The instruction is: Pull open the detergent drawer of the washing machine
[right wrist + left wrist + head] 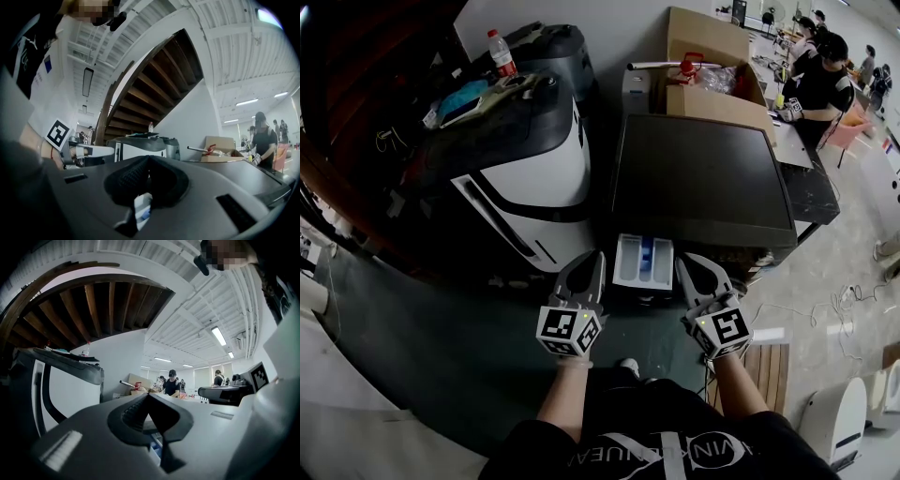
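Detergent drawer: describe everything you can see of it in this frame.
The detergent drawer is a white, plastic-looking tray with a blue insert that splits it into compartments. It stands pulled out, level, from the front of the dark-topped washing machine, toward the left end of that front in the head view. It lies between the left gripper and the right gripper, both shut and empty. Neither appears to touch it.

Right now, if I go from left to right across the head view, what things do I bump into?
Red-capped bottle → left gripper → open detergent drawer → right gripper → person in a black shirt. The big machines spread across too much of the picture to get a place in the line.
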Motion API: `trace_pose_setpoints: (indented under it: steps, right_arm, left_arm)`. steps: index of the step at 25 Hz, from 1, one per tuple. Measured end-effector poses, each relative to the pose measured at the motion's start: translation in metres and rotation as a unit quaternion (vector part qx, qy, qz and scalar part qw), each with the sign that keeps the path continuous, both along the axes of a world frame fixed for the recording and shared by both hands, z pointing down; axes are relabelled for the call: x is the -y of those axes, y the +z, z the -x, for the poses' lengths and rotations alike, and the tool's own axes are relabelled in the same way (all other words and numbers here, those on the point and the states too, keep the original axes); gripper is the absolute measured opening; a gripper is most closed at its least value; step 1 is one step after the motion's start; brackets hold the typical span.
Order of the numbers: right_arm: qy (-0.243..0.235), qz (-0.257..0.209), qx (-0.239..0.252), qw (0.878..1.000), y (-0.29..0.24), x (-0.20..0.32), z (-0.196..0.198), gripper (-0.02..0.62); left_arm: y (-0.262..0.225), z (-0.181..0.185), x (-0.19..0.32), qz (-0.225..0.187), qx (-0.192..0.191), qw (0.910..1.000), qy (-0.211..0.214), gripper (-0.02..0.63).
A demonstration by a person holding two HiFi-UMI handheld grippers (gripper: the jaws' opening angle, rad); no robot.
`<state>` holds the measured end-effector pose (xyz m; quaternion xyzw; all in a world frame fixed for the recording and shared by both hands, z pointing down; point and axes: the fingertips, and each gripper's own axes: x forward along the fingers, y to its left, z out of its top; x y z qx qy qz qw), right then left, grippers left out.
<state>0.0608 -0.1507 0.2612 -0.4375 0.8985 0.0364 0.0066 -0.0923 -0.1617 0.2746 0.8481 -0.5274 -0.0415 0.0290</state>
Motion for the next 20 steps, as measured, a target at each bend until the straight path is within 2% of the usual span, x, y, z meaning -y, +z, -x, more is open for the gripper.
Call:
trace_pose_setpoints:
  steps: [20]
  right_arm:
    - [0.008,0.004,-0.001,1.000,0.004,0.011,0.004,0.012]
  left_arm:
    - [0.008,0.019,0.008,0.007,0.006,0.9997,-0.024,0.009]
